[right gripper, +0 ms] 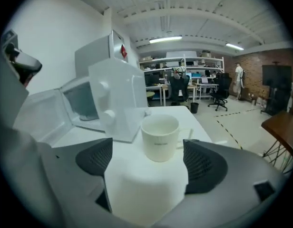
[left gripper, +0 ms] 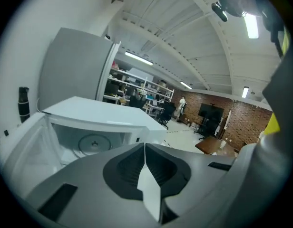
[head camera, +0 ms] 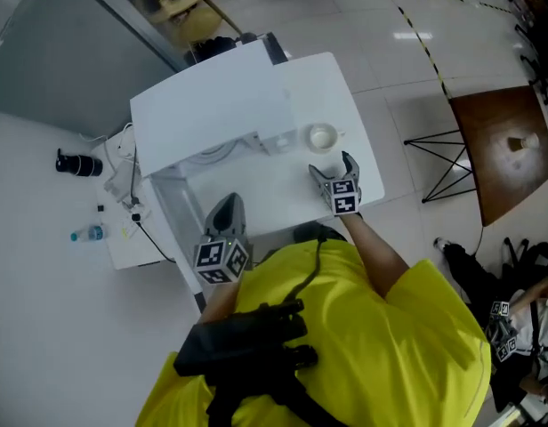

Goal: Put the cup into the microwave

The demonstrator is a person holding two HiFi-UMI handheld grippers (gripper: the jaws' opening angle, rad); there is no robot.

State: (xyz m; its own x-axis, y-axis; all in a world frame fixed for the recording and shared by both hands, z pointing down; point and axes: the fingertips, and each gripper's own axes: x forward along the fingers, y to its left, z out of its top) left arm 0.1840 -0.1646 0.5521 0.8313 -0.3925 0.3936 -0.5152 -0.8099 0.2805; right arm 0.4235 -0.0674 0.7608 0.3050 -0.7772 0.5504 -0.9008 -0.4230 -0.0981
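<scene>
One cup, a smooth white cylinder, stood upright on the white counter just beside the boxy white microwave, outside its open cavity. The right tool had its ribbed dark pads spread wide, with the cup just ahead and untouched. The left tool was pressed together, empty, before the microwave.

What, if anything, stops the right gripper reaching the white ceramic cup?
Probably nothing, so yes: the white ceramic cup stands in the open on the white table, straight ahead of the right gripper, whose fingers are spread wide.
</scene>
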